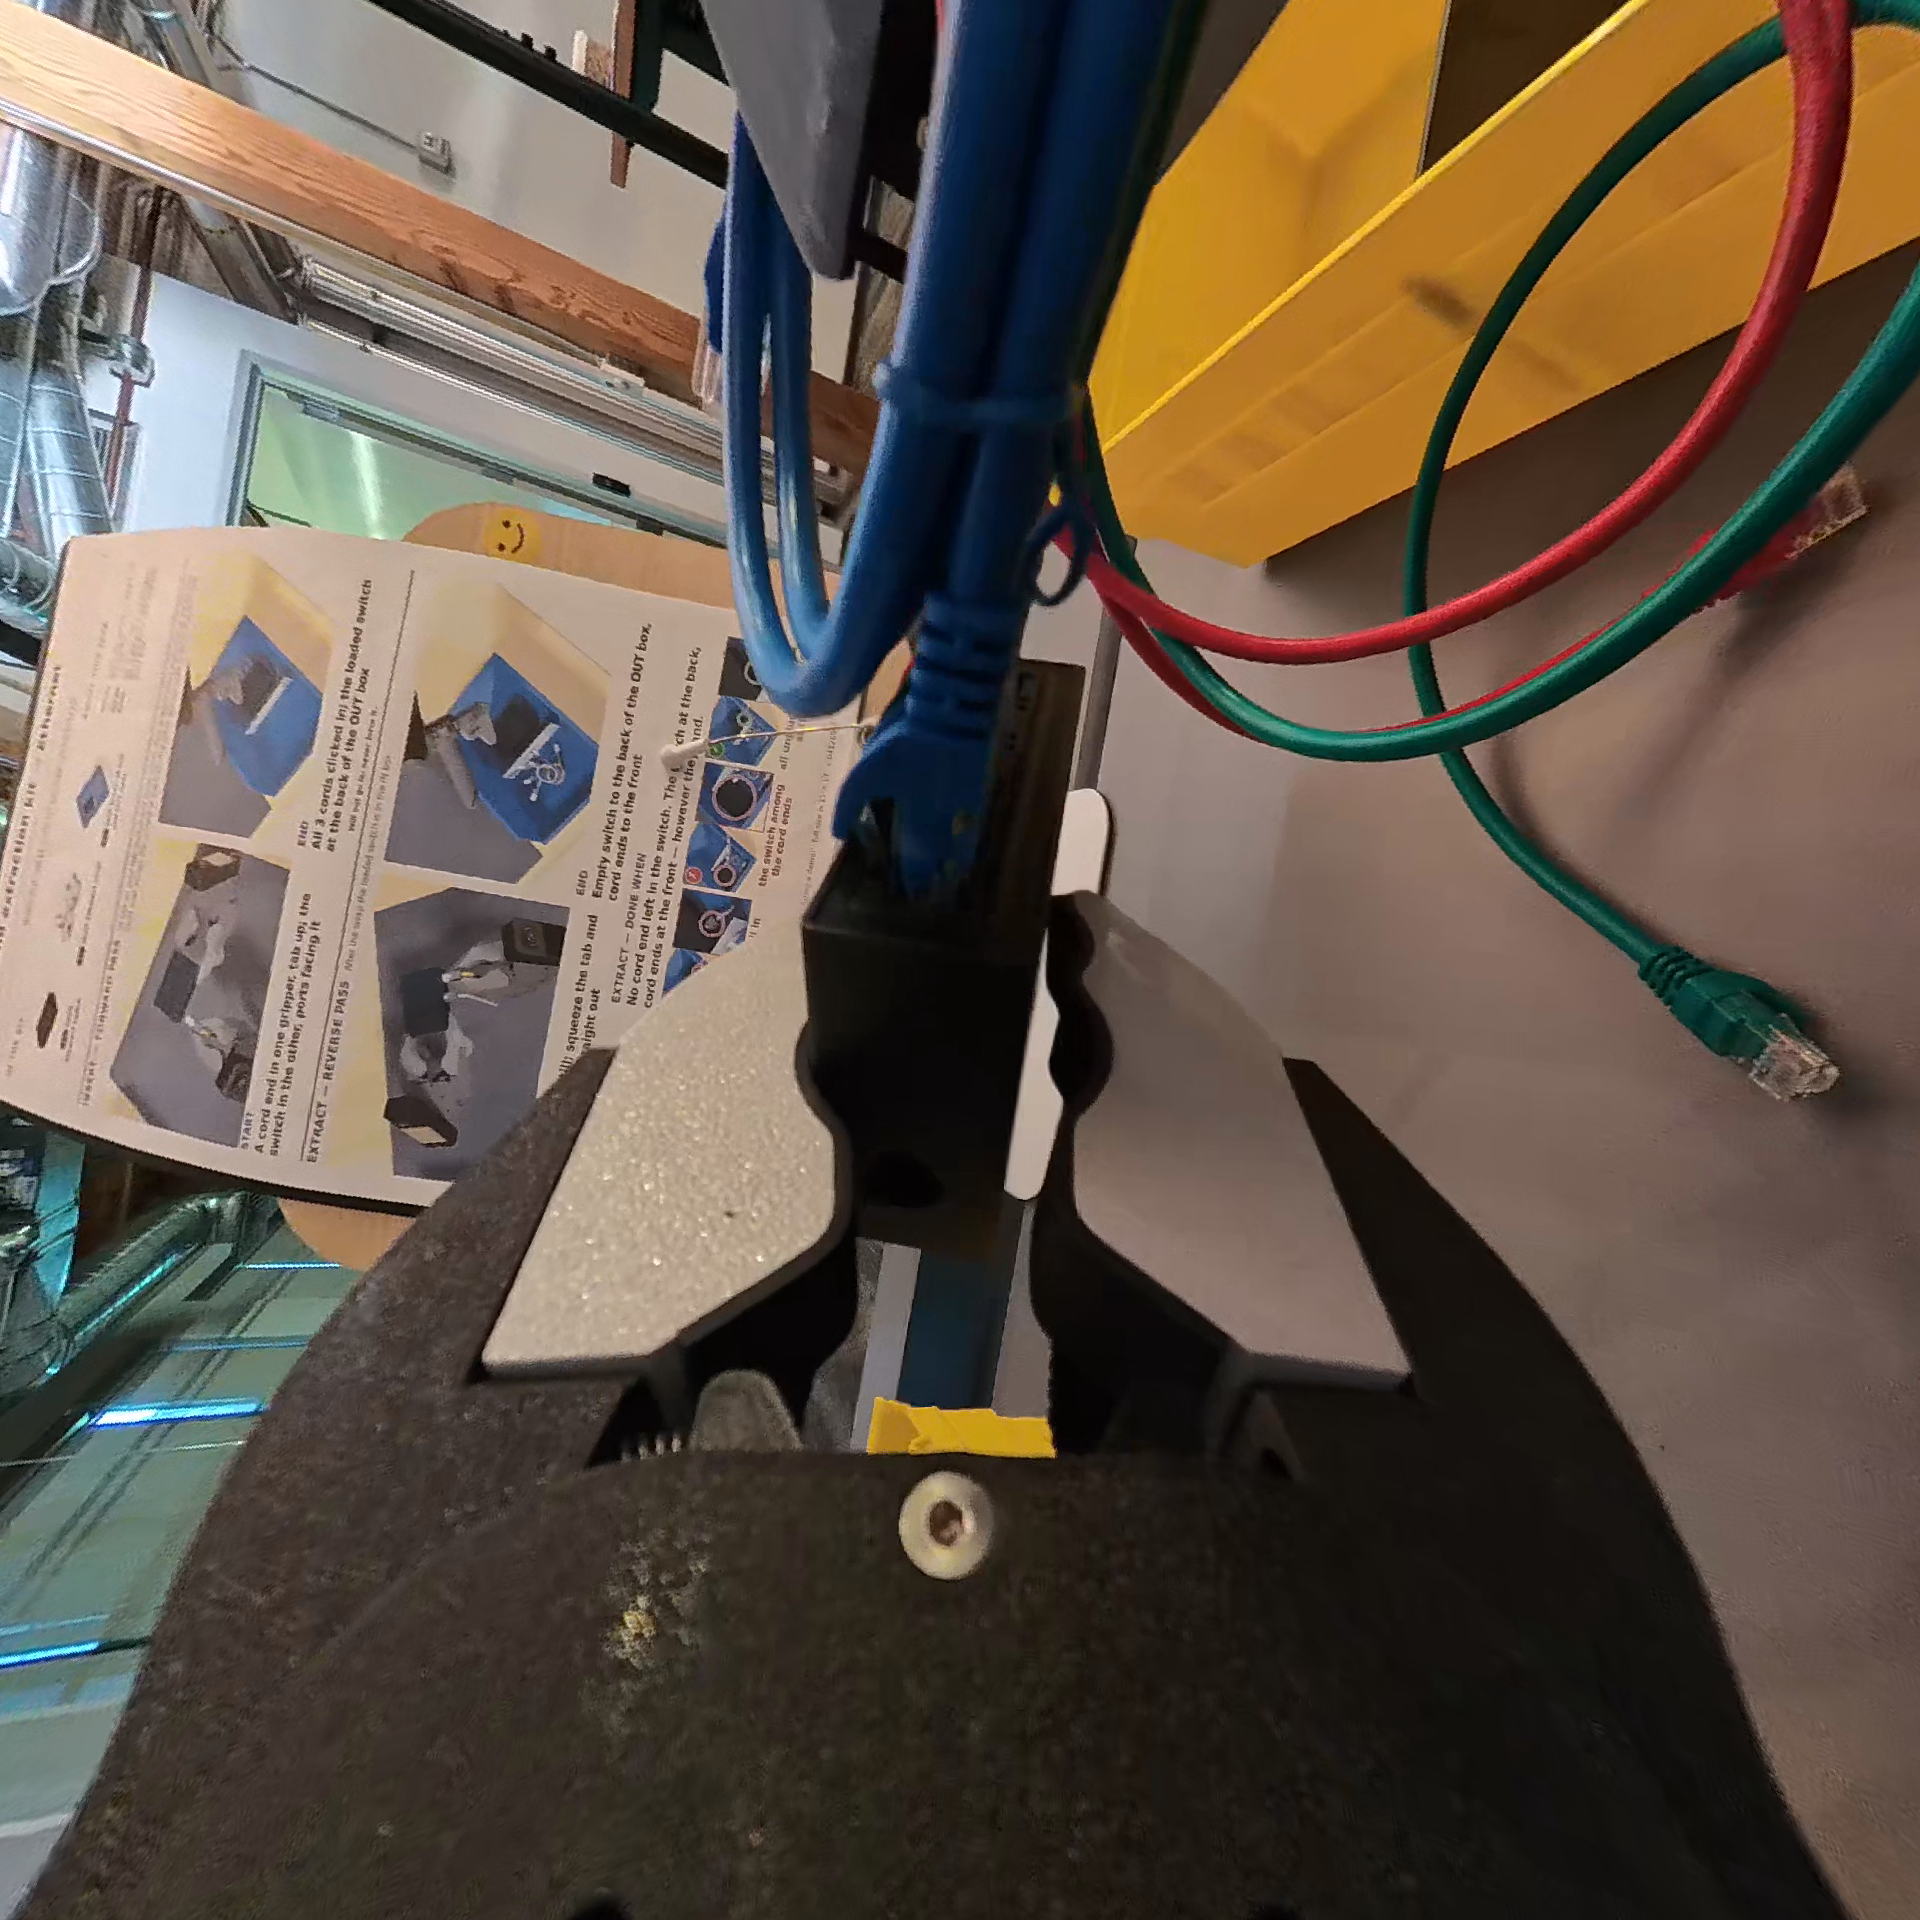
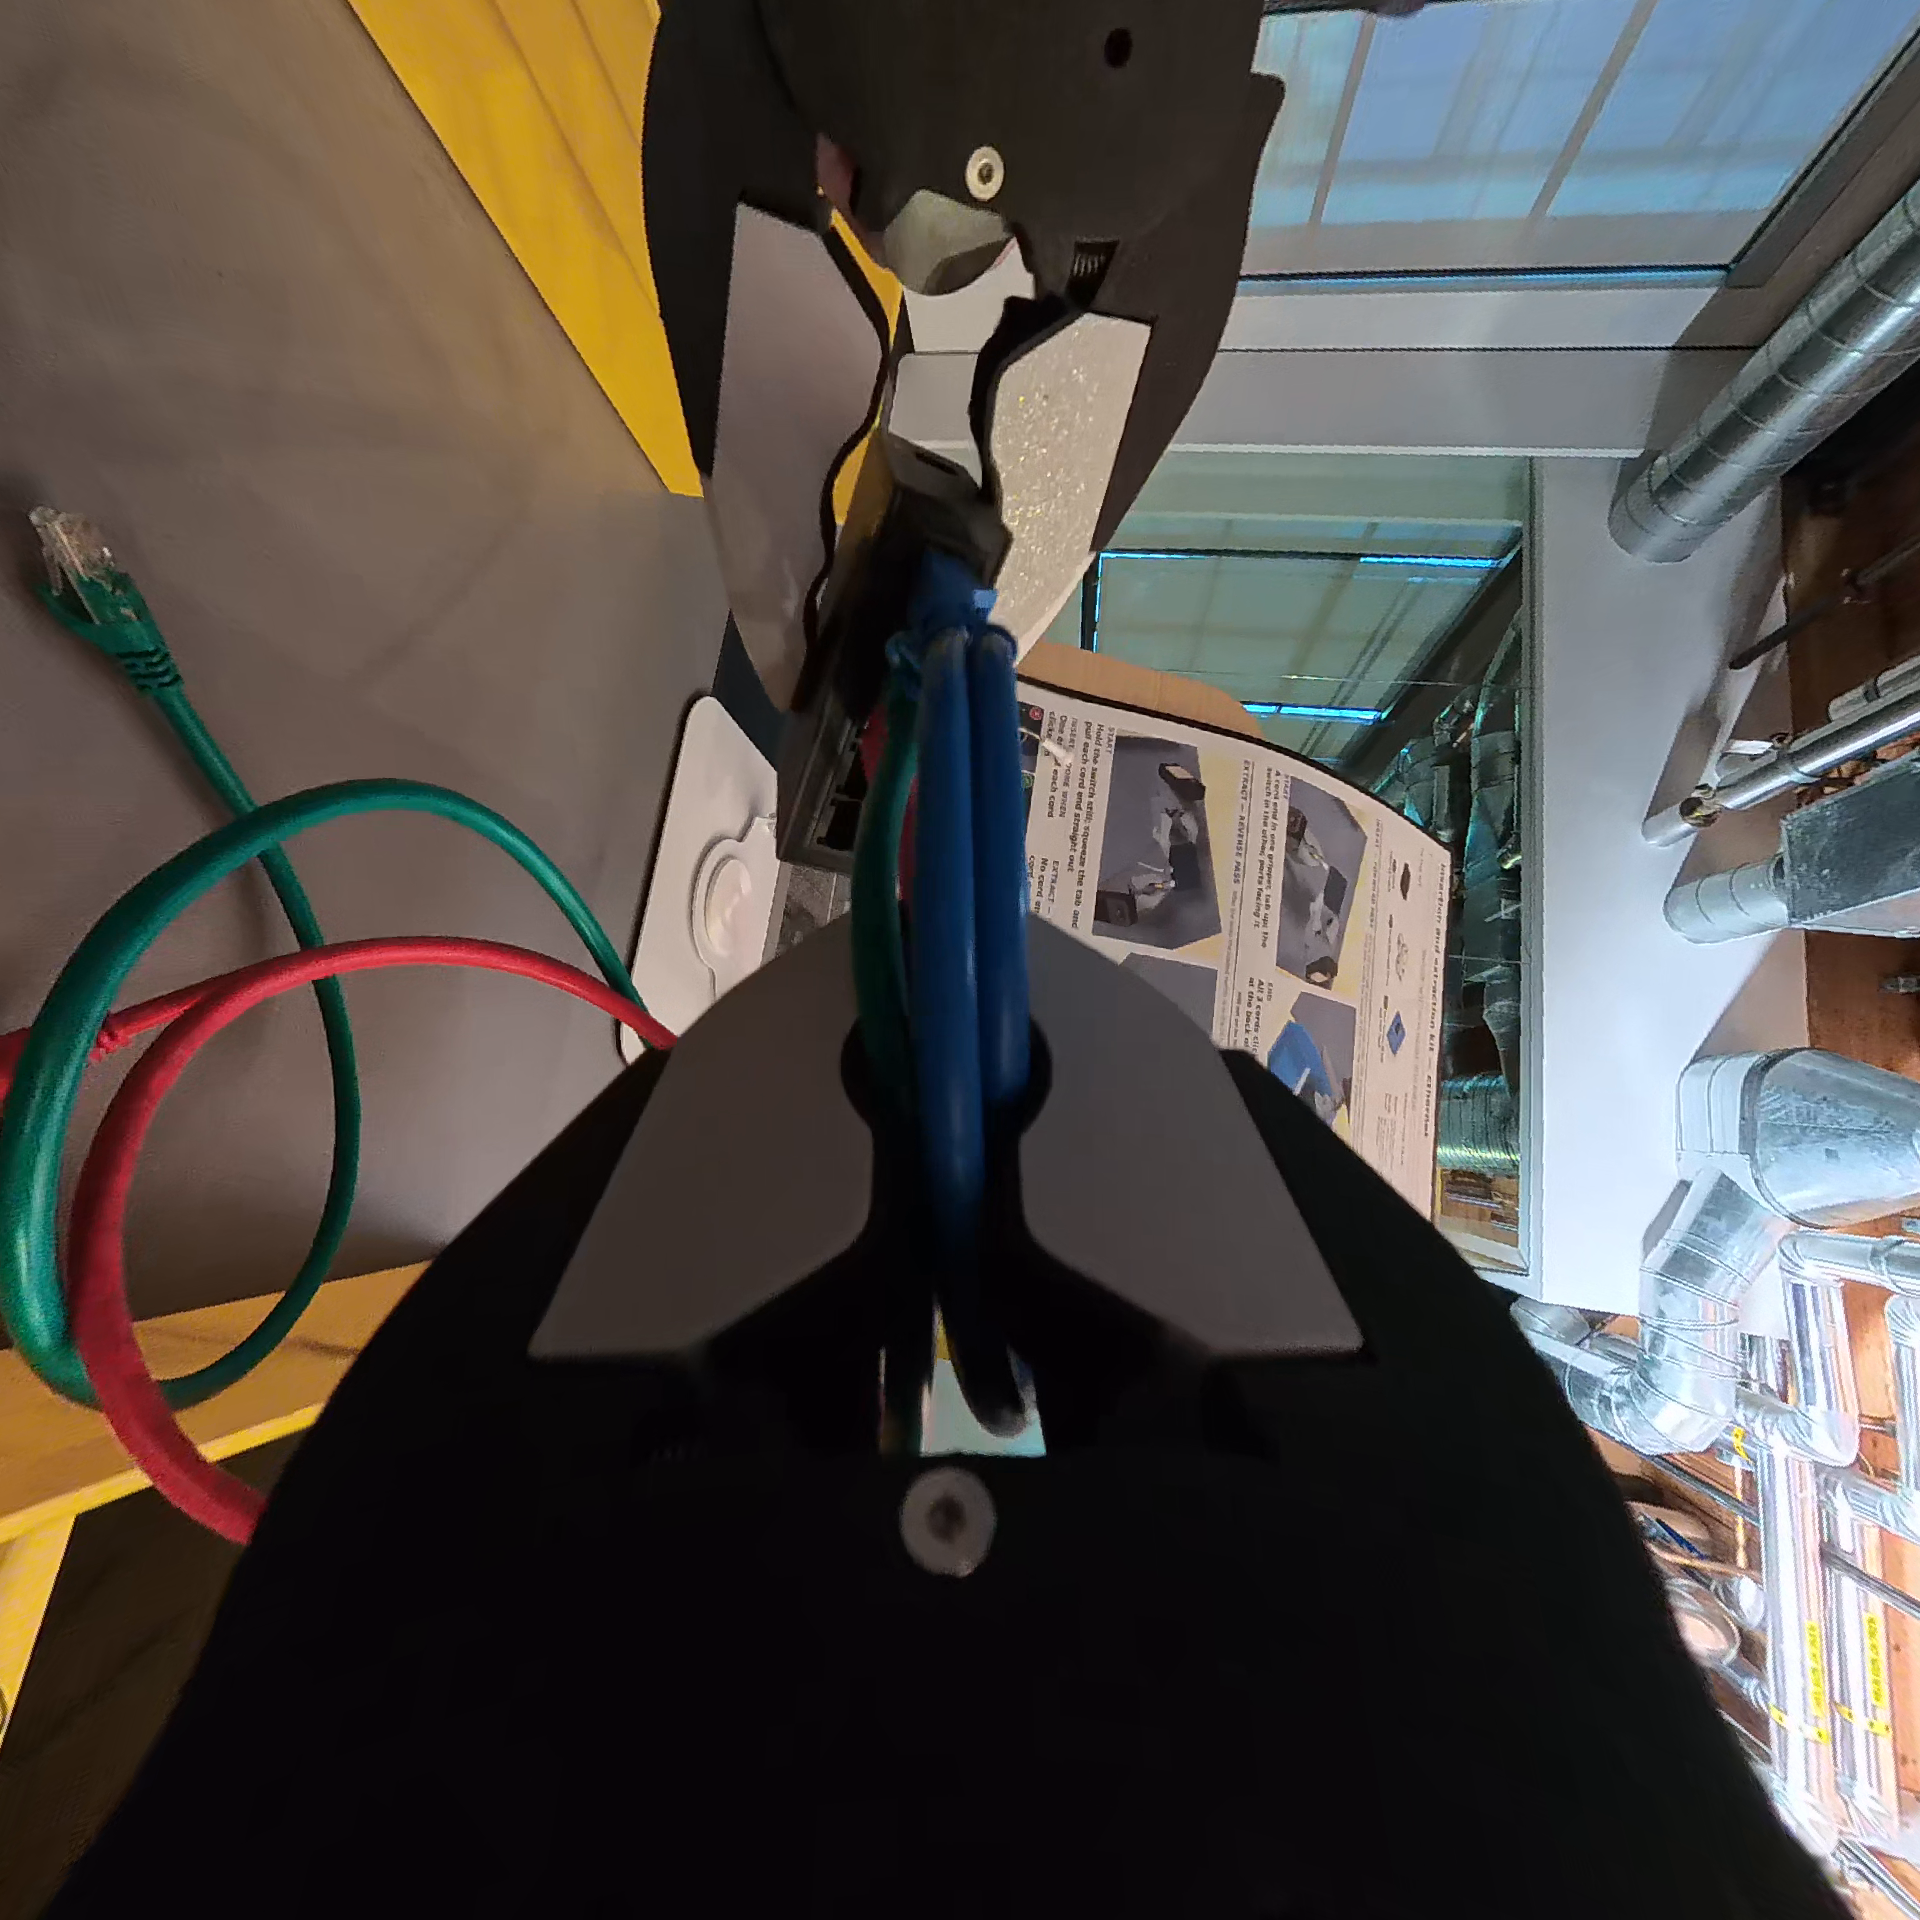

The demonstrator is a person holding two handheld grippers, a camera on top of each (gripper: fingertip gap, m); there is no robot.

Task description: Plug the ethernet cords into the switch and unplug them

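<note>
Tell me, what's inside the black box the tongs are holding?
A blue plug sits in the switch, held by the left tongs. The plug's tip and the box's inside are hidden.

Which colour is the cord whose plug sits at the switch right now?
Blue. The blue cord meets the black switch, clearest in the left wrist view.

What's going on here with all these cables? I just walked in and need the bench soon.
A person works two handheld grippers. The left gripper is clamped on a small black switch, with the blue cord's plug at its ports. The right gripper grips the bundled blue cord. The green cord and red cord lie loose on the grey table.
</note>
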